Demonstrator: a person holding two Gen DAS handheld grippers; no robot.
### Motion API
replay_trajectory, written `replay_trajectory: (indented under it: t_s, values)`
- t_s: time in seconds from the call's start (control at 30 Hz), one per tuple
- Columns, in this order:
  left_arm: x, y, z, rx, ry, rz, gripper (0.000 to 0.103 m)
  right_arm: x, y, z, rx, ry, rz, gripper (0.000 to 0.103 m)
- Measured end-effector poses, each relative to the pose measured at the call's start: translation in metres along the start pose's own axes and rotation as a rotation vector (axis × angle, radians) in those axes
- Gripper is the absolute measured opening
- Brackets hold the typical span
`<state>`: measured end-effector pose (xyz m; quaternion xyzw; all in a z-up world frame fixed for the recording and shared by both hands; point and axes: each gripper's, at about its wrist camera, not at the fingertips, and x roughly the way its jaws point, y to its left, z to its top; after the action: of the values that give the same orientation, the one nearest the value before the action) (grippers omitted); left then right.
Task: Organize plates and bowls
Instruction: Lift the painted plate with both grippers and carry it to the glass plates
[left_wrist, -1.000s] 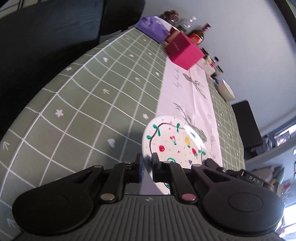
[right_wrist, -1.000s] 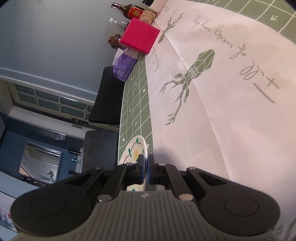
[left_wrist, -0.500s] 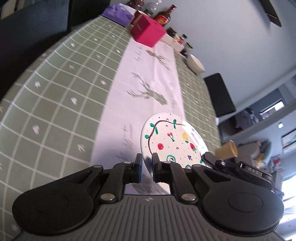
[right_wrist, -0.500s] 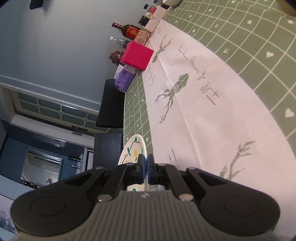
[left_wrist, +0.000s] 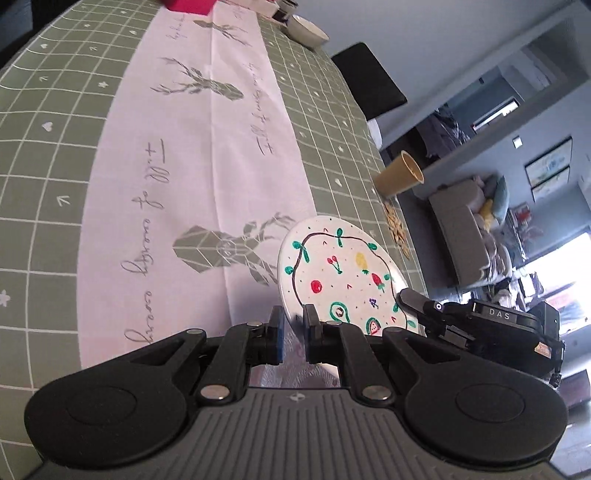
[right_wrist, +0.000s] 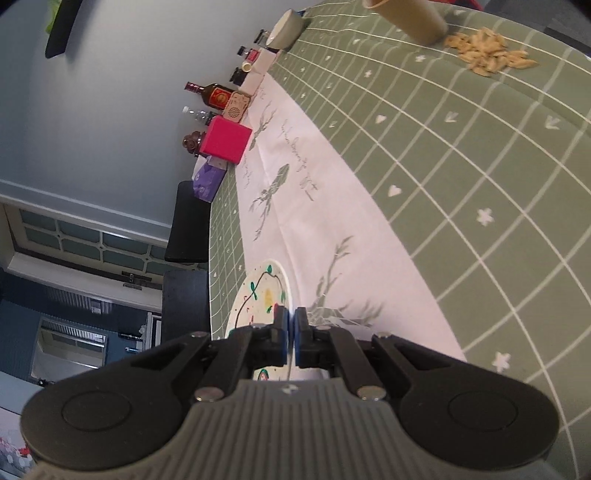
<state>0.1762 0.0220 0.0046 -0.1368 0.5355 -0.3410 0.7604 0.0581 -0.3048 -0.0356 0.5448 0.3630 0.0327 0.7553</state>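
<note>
Plate (left_wrist: 343, 277), painted, carried farther along the table runner (left_wrist: 192, 155) since a second ago, lifted on edge: right gripper (right_wrist: 290, 332) pinching its rim, left gripper (left_wrist: 291, 332) straddling the opposite rim, apparently for steadying.

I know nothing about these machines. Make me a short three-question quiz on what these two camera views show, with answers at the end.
1. True or false: the painted plate lies flat on the tablecloth.
2. How many grippers clamp its rim?
3. Beside the scattered seeds lies: A) a tan paper cup B) a fork C) a spoon.

Key:
1. False; it is lifted and tilted.
2. Two, the left gripper and the right gripper, on opposite edges.
3. A.
</note>
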Motion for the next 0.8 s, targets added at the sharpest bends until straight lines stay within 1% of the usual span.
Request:
replay_trajectory:
  t_s: [0.07,0.13,0.2,0.27,0.37,0.43,0.53,0.63,0.7,0.73,0.8]
  values:
    - [0.01,-0.005,-0.007,0.034,0.033,0.009,0.011,-0.01,-0.012,-0.006,-0.003,-0.006,-0.014,0.001]
    - [0.016,-0.013,-0.016,0.092,0.025,0.045,0.01,-0.018,-0.024,-0.012,0.015,-0.001,-0.014,0.001]
    - [0.022,-0.016,-0.022,0.124,0.037,0.075,0.01,-0.022,-0.036,-0.018,0.047,0.019,-0.01,0.001]
    - [0.022,-0.022,-0.026,0.178,0.036,0.087,0.01,-0.024,-0.046,-0.024,0.062,0.03,-0.013,0.001]
    - [0.023,-0.027,-0.03,0.213,0.049,0.088,0.01,-0.025,-0.063,-0.031,0.107,0.042,-0.005,0.002]
    - [0.025,-0.032,-0.033,0.252,0.056,0.103,0.01,-0.025,-0.072,-0.035,0.135,0.05,0.0,0.002]
    - [0.032,-0.039,-0.036,0.323,0.066,0.137,0.01,-0.026,-0.079,-0.039,0.133,0.049,0.002,0.002]
    - [0.037,-0.043,-0.039,0.37,0.073,0.169,0.008,-0.024,-0.086,-0.04,0.152,0.063,0.013,0.002]
    - [0.039,-0.043,-0.039,0.376,0.089,0.159,0.006,-0.023,-0.085,-0.039,0.144,0.069,0.025,0.001]
    - [0.04,-0.044,-0.039,0.379,0.094,0.163,0.006,-0.024,-0.085,-0.041,0.128,0.066,0.013,0.004]
    - [0.041,-0.045,-0.04,0.395,0.096,0.171,0.006,-0.023,-0.086,-0.042,0.118,0.076,0.005,0.003]
